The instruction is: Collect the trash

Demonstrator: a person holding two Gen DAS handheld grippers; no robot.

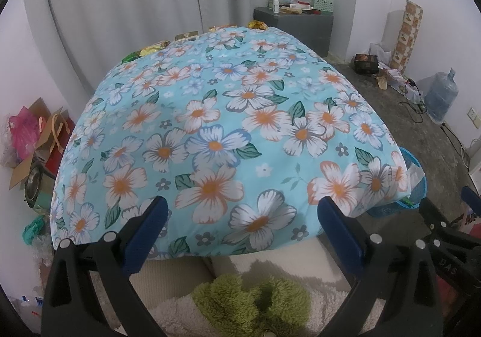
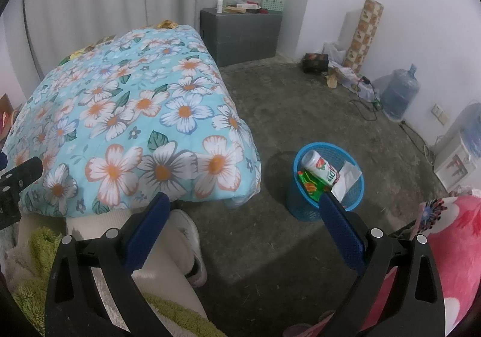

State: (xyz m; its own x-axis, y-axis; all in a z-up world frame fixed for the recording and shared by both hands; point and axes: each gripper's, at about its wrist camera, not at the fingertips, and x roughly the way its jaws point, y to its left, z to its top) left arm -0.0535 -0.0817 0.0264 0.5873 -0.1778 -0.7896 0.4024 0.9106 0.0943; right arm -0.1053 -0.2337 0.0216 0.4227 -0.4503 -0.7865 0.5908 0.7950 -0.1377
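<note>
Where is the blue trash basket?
In the right wrist view the blue trash basket stands on the grey floor, right of the flowery quilt, just beyond the right gripper. A can and wrappers are inside.

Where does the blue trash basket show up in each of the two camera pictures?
Left wrist view: only a sliver of the blue trash basket shows at the right, mostly hidden behind the corner of the floral quilt.
Right wrist view: the basket stands in full view on the floor, right of centre, holding a can and wrappers.
Shared landmark: the grey cabinet against the far wall.
</note>
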